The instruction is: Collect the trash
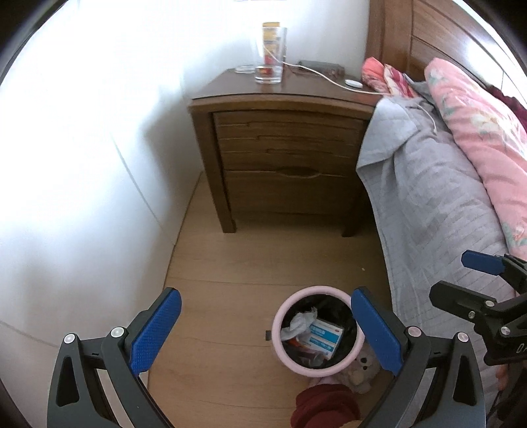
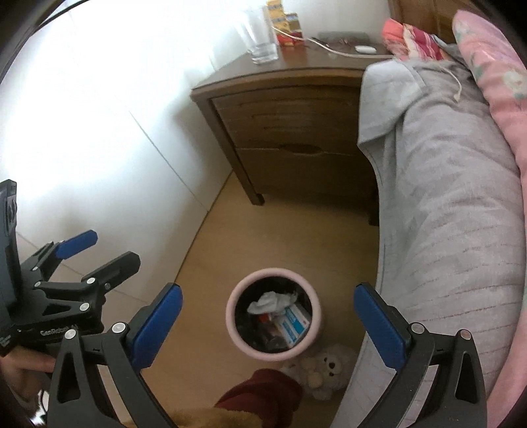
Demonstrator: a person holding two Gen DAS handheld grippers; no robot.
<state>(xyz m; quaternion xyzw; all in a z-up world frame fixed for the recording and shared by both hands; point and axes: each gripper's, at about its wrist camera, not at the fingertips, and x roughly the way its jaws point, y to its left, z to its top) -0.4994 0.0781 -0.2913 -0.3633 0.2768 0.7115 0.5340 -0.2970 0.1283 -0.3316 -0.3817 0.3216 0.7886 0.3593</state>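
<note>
A pink-rimmed waste bin (image 1: 280,324) (image 2: 318,316) stands on the wooden floor beside the bed. It holds crumpled white paper (image 1: 301,321) (image 2: 270,301), a blue and white box (image 1: 324,335) (image 2: 294,324) and other scraps. My left gripper (image 1: 266,324) is open and empty, held above the floor with the bin near its right finger. My right gripper (image 2: 268,322) is open and empty, directly above the bin. Each gripper also shows at the edge of the other's view: the right gripper (image 1: 474,280), the left gripper (image 2: 98,250).
A wooden nightstand (image 1: 283,158) (image 2: 296,131) stands against the white wall, with a glass (image 1: 270,56) (image 2: 260,36), small boxes (image 2: 285,23), a white cable (image 1: 326,77) and a small white object (image 1: 353,83). A bed with grey cover (image 1: 428,204) (image 2: 444,197) and pink quilt (image 1: 477,131) fills the right. A plush toy (image 1: 360,370) (image 2: 324,368) and red cloth (image 1: 326,406) (image 2: 263,391) lie by the bin.
</note>
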